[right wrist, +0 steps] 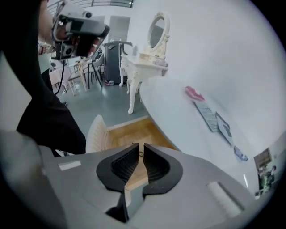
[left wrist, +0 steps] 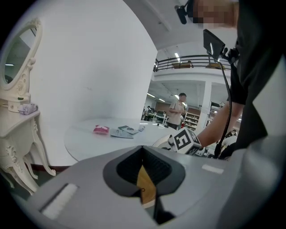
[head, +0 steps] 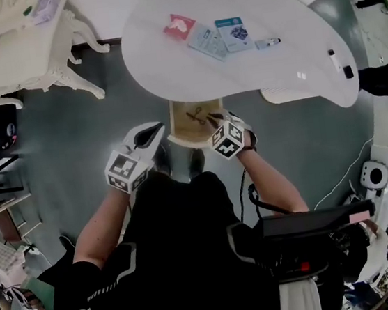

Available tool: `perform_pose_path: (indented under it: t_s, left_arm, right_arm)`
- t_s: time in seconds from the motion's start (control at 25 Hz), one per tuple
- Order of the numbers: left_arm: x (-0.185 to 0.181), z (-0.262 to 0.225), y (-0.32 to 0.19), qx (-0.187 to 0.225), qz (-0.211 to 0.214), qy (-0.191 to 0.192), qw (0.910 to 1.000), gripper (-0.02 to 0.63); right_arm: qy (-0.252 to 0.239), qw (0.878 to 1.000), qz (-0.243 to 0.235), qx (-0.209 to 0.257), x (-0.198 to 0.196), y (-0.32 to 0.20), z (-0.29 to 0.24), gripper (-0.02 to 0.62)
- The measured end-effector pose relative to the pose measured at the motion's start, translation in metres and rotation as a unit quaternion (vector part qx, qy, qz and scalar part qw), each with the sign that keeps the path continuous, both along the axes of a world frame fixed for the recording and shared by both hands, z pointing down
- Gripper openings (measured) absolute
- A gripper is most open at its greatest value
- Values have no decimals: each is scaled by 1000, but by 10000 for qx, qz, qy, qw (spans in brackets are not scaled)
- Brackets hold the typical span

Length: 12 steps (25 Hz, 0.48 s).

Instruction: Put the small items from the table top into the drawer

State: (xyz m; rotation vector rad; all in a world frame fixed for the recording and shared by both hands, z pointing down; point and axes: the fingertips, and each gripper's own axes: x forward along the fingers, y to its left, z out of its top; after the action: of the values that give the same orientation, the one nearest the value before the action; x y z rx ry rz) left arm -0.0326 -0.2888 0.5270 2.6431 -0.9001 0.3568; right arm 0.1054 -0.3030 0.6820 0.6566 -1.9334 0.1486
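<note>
The red packet, two cards and a small pen-like thing lie on the white table, well apart from both tools. The right gripper hangs over the open drawer and tilts down into it. Its jaws are a narrow slit apart with nothing between them. A dark item lies on the drawer's wooden floor, just beside its tips. The left gripper is just left of the drawer, jaw tips together and empty.

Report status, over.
Left hand-held gripper shut, empty; right hand-held gripper narrowly open, empty. Drawer open; packets on table. Nothing in the way.
</note>
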Motion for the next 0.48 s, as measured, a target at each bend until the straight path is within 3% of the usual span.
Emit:
perform_pose_path:
  t_s: [0.28, 0.48]
  left_arm:
    - [4, -34, -6, 305, -20, 290, 9991, 0]
    - [13, -60, -12, 525, -100, 507, 9973, 0]
  right_arm:
    - [-953, 9920, 516, 640, -9, -2, -80, 4]
    - [-1640, 9768, 904, 1043, -11, -6, -137, 3]
